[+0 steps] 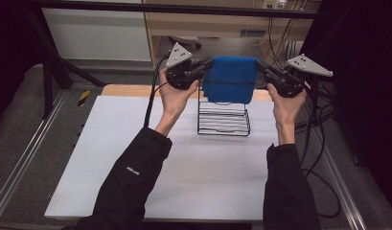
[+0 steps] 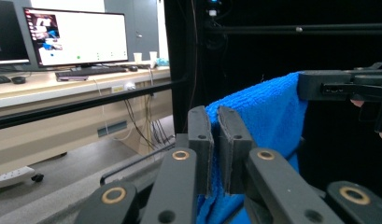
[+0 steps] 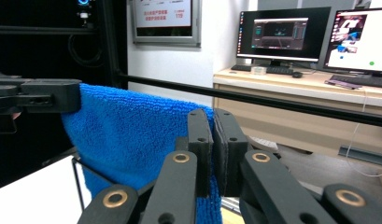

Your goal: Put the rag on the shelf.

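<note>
Holding a blue towel (image 1: 230, 79) taut above the rack (image 1: 224, 120), we pinch one top corner in each gripper, left (image 1: 206, 63) and right (image 1: 260, 65); its fluffy cloth hangs doubled.

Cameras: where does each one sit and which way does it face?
High view: above the person's side, looking forward and down on the table; both forearms, left claw and right claw.
Left gripper view: on the left claw, facing a desk with a monitor.
Right gripper view: on the right claw, facing monitors.
Shared: the blue towel, pinched at both ends.
</note>
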A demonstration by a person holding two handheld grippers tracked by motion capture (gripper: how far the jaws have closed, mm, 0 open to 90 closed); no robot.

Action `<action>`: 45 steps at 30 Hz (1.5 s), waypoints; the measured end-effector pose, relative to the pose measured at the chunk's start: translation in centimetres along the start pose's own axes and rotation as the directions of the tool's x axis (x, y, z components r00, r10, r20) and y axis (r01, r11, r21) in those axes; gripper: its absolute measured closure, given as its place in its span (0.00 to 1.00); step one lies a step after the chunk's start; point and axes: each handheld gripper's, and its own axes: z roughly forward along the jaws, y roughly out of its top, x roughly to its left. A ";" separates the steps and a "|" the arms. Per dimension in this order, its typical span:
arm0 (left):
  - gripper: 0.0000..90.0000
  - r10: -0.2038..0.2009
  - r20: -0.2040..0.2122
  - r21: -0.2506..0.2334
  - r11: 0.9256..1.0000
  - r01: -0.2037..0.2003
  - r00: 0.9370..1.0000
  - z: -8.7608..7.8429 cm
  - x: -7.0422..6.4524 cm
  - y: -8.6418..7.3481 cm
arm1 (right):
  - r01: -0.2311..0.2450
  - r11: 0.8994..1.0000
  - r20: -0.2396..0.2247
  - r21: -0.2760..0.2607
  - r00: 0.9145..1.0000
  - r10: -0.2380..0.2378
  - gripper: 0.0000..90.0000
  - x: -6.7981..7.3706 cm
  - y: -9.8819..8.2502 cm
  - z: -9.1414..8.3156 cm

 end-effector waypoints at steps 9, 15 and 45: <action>0.94 0.016 0.026 0.057 0.998 -0.018 1.000 -0.6 -0.5 -0.2 | 0.010 0.999 -0.026 0.045 1.000 -0.008 0.96 0.4 -0.3 -1.1; 0.93 0.021 0.034 0.104 0.994 -0.025 0.999 -1.0 -0.8 -0.6 | 0.015 0.997 -0.043 0.074 0.999 -0.012 0.96 0.6 -0.7 -1.4; 0.69 -0.066 0.058 0.217 0.975 0.052 0.996 -3.0 -1.0 0.8 | 0.041 0.982 -0.107 0.187 0.994 -0.021 0.96 0.8 -3.8 -1.9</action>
